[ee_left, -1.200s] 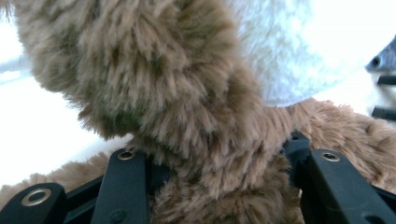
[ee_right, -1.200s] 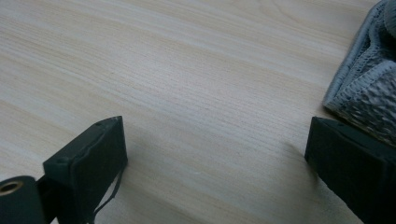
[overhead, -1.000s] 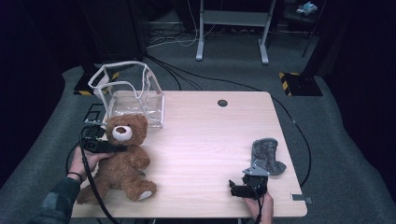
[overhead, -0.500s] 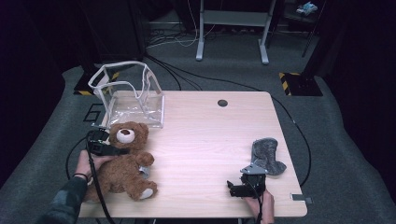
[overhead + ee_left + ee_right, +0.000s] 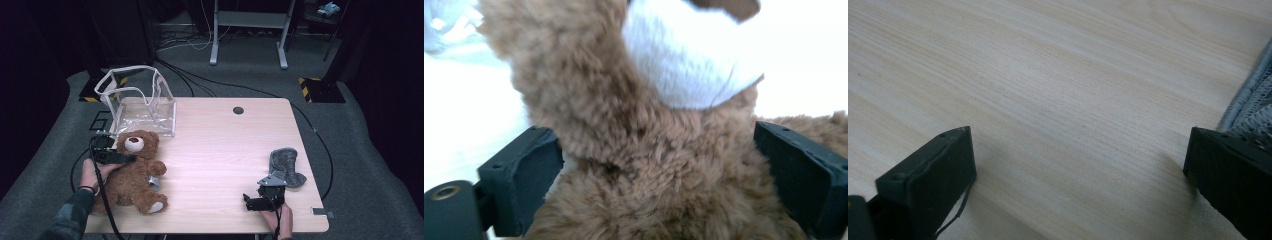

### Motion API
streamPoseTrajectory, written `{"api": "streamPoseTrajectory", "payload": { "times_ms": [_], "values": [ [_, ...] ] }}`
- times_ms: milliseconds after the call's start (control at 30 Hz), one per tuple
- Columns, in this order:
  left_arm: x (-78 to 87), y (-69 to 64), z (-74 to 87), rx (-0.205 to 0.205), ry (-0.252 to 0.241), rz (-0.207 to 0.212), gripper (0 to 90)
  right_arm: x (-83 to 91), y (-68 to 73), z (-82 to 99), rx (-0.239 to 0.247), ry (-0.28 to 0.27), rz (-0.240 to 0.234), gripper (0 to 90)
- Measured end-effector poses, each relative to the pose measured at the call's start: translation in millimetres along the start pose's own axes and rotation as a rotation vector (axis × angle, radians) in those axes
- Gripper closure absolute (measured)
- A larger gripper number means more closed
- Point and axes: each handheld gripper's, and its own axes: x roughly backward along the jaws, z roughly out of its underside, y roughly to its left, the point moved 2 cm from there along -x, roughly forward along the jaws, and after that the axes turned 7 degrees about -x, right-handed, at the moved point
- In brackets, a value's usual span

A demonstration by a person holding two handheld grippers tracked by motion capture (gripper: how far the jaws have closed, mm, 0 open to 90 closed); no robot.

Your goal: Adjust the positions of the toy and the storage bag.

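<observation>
Left gripper (image 5: pixel 659 165) has just been opening around teddy bear (image 5: pixel 131 172) (white muzzle close-up).

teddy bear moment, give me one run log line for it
left gripper: jaws just opening, astride teddy bear neck | right gripper: open on table beside grey cloth | clear bag: behind bear

Left gripper (image 5: pixel 116 157) at teddy bear's (image 5: pixel 134 175) neck; right gripper (image 5: pixel 259 202) beside grey cloth (image 5: pixel 286 166).
</observation>
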Motion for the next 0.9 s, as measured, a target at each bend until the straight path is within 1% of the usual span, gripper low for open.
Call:
{"api": "streamPoseTrajectory", "payload": {
  "times_ms": [33,67,100,133,167,200,233,267,300,333,367,400,433,467,500,533,567,600,633,667,700,733,800,867,900],
  "values": [
    [2.8,-0.2,-1.6,-0.005,-0.007,-0.011,6.1,0.1,-0.6,-0.3,0.003,0.000,0.002,0.0],
    [5.4,-0.8,-3.6,0.005,-0.011,-0.009,5.5,0.5,0.8,0.3,-0.020,0.006,0.001,0.0],
    [7.5,-0.9,-6.0,0.002,-0.021,-0.016,5.3,0.3,-0.8,0.1,-0.007,0.007,0.001,0.0],
    [10.8,-1.5,-9.2,-0.002,-0.031,-0.017,5.1,-0.2,0.0,-0.2,-0.022,-0.001,0.000,0.0],
    [11.6,-2.0,-10.5,-0.001,-0.035,-0.019,4.7,-0.4,-0.2,-0.2,-0.024,-0.004,0.003,0.1],
    [12.9,-3.7,-13.2,0.005,-0.043,-0.027,4.7,0.0,-0.5,0.0,-0.018,-0.001,-0.002,0.2],
    [14.9,-4.8,-16.6,-0.005,-0.048,-0.025,4.1,0.2,-0.8,-0.1,-0.018,0.000,0.000,0.2],
    [14.9,-4.8,-16.6,-0.005,-0.048,-0.025,3.8,0.2,-0.8,-0.1,-0.018,0.000,0.000,0.2],
    [15.3,-6.8,-20.3,-0.006,-0.056,-0.031,3.8,0.0,-0.9,-0.1,-0.016,-0.002,0.001,0.2],
    [17.3,-9.0,-25.9,-0.014,-0.058,-0.026,2.9,0.3,-1.3,0.3,-0.014,0.000,0.001,0.2],
    [18.4,-10.3,-29.1,-0.021,-0.055,-0.031,2.8,0.4,-1.3,0.3,-0.013,0.000,0.002,0.2],
    [19.2,-12.1,-32.6,-0.021,-0.063,-0.036,2.6,0.5,-1.3,0.4,-0.013,0.000,0.003,0.2],
    [20.8,-14.2,-36.3,-0.020,-0.067,-0.032,2.5,0.3,-1.4,0.4,-0.012,-0.001,0.001,0.2],
    [22.3,-15.8,-39.6,-0.033,-0.072,-0.038,2.5,0.4,-1.4,0.4,-0.012,0.000,0.003,0.2],
    [23.8,-17.4,-43.2,-0.036,-0.079,-0.039,2.3,0.4,-1.4,0.4,-0.012,-0.001,0.003,0.2],
    [23.8,-17.4,-43.2,-0.036,-0.079,-0.039,2.3,0.4,-1.4,0.4,-0.012,0.000,0.003,0.2],
    [26.7,-19.4,-50.5,-0.057,-0.081,-0.042,2.3,0.4,-1.4,0.4,-0.011,-0.001,0.003,0.2],
    [26.6,-21.2,-54.5,-0.056,-0.096,-0.047,2.3,0.4,-1.4,0.4,-0.012,0.000,0.003,0.2],
    [27.0,-22.7,-57.2,-0.053,-0.095,-0.046,2.4,0.4,-1.4,0.4,-0.012,0.000,0.003,0.2],
    [28.2,-24.0,-62.1,-0.072,-0.092,-0.042,2.4,0.4,-1.4,0.4,-0.012,-0.001,0.003,0.2],
    [28.0,-26.8,-66.1,-0.066,-0.111,-0.044,2.4,0.3,-1.4,0.4,-0.012,0.000,0.001,0.2],
    [28.8,-28.3,-68.5,-0.077,-0.108,-0.043,2.7,0.4,-1.4,0.4,-0.012,-0.001,0.003,0.2],
    [28.7,-34.1,-76.6,-0.082,-0.120,-0.036,3.1,0.5,-1.3,0.4,-0.012,-0.001,0.004,0.2],
    [27.8,-38.8,-83.5,-0.101,-0.135,-0.039,5.6,0.4,-1.5,0.4,-0.009,-0.002,0.005,0.3],
    [28.1,-39.7,-85.2,-0.105,-0.128,-0.037,6.1,0.4,-1.4,0.4,-0.009,-0.002,0.006,0.3]
  ]
}}
